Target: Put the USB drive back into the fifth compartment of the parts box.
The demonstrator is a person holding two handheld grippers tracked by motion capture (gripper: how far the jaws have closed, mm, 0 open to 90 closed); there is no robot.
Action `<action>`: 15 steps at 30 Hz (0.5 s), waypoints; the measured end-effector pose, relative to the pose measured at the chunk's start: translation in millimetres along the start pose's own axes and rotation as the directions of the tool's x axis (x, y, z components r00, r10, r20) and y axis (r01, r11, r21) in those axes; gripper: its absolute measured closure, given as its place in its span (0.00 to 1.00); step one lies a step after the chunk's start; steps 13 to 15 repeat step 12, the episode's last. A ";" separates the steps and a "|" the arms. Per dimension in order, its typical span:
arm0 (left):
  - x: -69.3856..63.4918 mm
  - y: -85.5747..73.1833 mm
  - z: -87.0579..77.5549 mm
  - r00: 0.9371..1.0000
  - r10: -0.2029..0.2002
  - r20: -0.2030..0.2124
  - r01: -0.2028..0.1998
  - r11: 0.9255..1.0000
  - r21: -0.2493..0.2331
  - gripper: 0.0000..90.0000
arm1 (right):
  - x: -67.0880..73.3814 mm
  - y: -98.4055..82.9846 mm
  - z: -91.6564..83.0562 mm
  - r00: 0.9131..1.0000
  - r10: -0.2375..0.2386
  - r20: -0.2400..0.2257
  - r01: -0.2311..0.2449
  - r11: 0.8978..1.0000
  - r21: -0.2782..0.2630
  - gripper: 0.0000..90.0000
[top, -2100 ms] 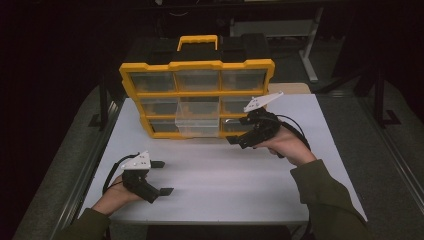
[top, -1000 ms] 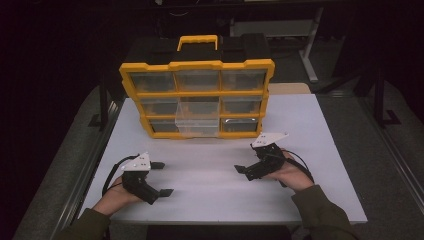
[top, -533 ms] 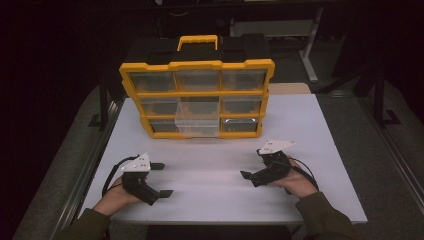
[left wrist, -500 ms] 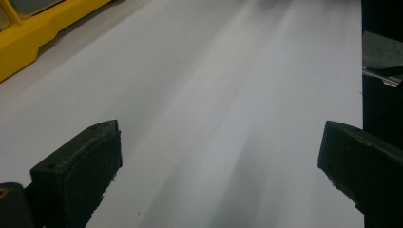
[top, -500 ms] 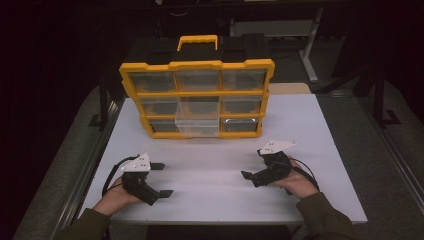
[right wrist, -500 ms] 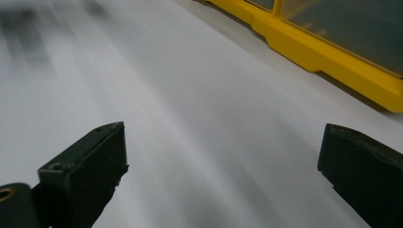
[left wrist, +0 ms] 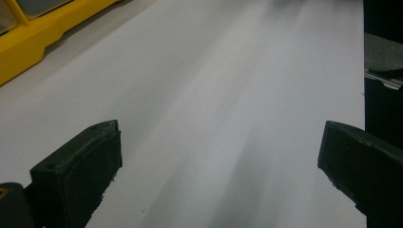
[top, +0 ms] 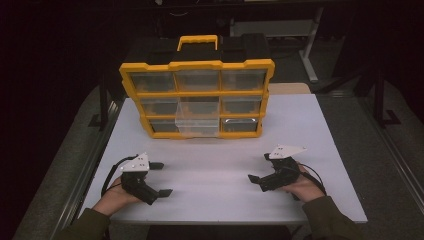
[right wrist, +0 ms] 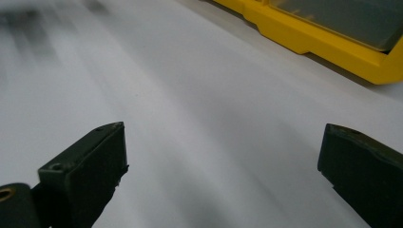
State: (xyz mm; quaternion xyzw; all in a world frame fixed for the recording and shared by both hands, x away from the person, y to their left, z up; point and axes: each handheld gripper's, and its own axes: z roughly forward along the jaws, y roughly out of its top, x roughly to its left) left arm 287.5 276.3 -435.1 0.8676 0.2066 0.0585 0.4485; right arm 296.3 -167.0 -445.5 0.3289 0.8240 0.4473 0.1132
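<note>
Jaws of both the left gripper (top: 159,179) and right gripper (top: 260,168) stood wide apart, empty, low over the counter (top: 210,165). Ahead, the organizer's (top: 196,99) protruding drawer (top: 196,126) called for a level, square approach.

Drawer organizer (top: 196,97) stands at the table's (top: 210,165) far edge, behind both claws

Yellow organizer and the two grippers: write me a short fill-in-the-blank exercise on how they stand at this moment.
1. The yellow organizer has one clear drawer pulled out, in its ____ row.
2. The left gripper rests on the white table with its jaws ____.
3. The right gripper holds ____ between its jaws.
4. The handle on top of the organizer is ____ in colour.

Missing words: bottom; open; nothing; yellow
</note>
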 end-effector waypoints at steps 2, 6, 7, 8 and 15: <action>0.2 -0.2 -0.1 1.000 0.000 -0.001 0.000 1.000 -0.001 0.00 | -0.7 -2.4 -2.1 1.000 0.001 -0.001 -0.001 1.000 -0.009 0.02; -0.3 0.0 0.3 1.000 0.004 -0.001 -0.004 1.000 0.001 0.00 | -2.1 -9.0 -6.3 1.000 0.008 -0.001 -0.008 1.000 -0.009 0.02; -0.4 0.1 0.4 1.000 0.004 0.000 -0.004 1.000 -0.001 0.00 | -2.0 -9.7 -6.7 1.000 0.012 -0.001 -0.012 1.000 -0.009 0.02; -0.3 0.1 0.5 1.000 0.003 0.000 -0.003 1.000 -0.001 0.00 | -2.5 -11.2 -7.3 1.000 0.010 -0.002 -0.010 1.000 -0.010 0.02; 0.3 0.0 0.9 1.000 0.005 -0.001 -0.005 1.000 0.006 0.00 | -3.4 -13.2 -8.3 1.000 0.014 -0.001 -0.014 1.000 -0.010 0.02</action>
